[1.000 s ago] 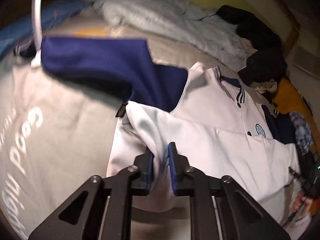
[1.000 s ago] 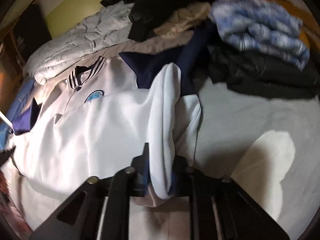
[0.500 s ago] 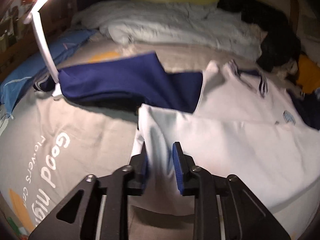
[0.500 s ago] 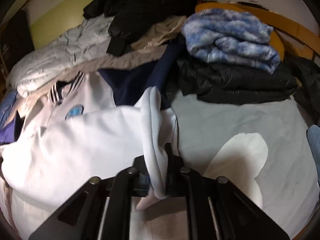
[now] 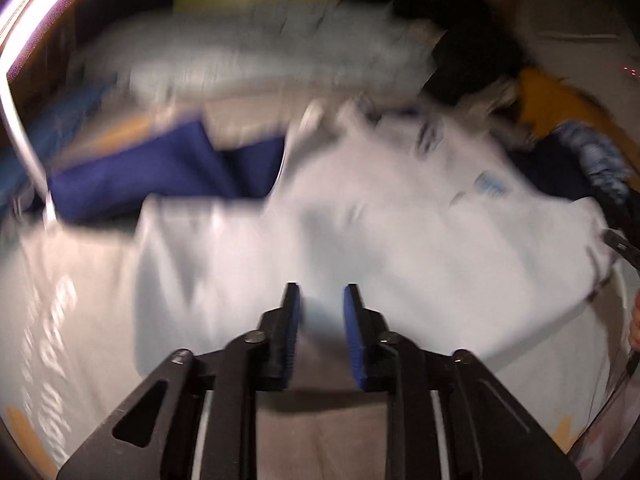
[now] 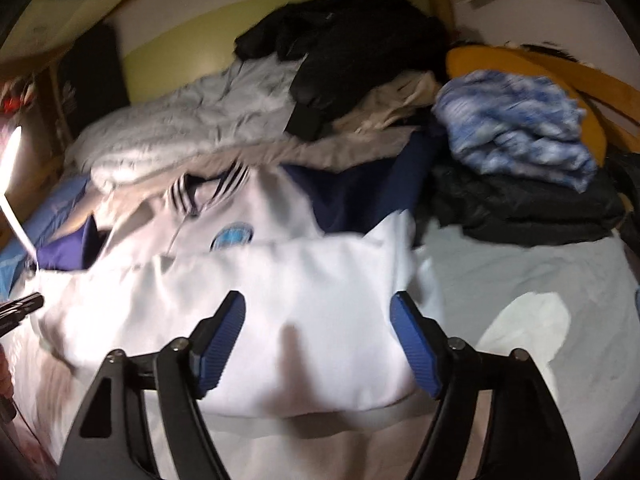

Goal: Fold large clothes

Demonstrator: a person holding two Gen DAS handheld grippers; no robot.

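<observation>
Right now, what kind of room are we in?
Most likely a bedroom: the white jacket lies on a bed sheet, a rumpled pale duvet is bunched by the green wall, and folded clothes are stacked alongside.

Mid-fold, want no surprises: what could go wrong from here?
1. The right tool has just been opening, with nothing between its pads; the loose jacket fold may slip back.
2. The left tool has just been closing on the jacket; pulling now could drag the fold askew.
</observation>
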